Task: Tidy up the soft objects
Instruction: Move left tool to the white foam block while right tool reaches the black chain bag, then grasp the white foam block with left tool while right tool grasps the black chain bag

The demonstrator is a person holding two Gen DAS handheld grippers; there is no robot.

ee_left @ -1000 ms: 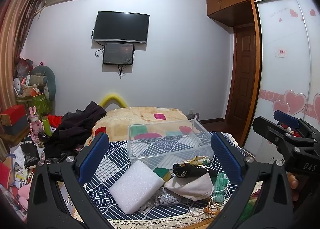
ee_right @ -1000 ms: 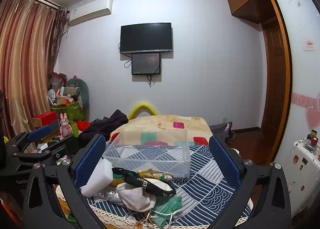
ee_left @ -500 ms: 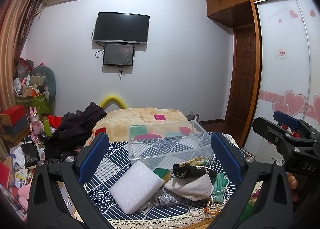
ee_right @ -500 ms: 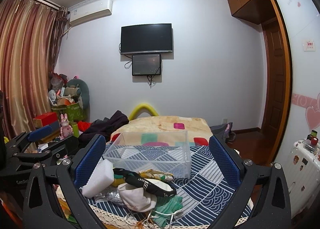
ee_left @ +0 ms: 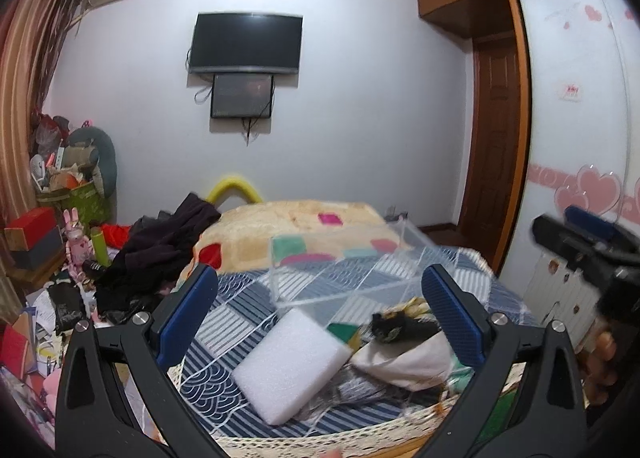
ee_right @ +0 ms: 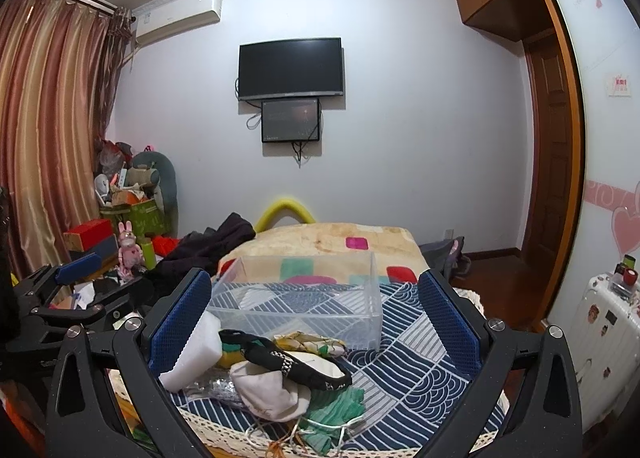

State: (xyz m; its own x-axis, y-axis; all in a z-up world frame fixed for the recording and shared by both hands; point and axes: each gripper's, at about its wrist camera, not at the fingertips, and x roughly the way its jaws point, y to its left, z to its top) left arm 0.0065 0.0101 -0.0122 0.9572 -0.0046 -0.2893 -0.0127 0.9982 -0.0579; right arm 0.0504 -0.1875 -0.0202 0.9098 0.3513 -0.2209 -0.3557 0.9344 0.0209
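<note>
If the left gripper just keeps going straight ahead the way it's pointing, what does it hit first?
Probably the clear plastic bin on the bed, dead ahead of the open left gripper. The white foam block lies nearer but lower, so depth is uncertain.

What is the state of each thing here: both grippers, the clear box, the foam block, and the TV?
left gripper: open, holding nothing
right gripper: open, holding nothing
clear box: lidless, nothing inside
white foam block: lying flat on the bed
TV: screen dark

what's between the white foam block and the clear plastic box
In the left wrist view, only bare blue patterned bedspread separates the white foam block from the clear plastic box.
</note>
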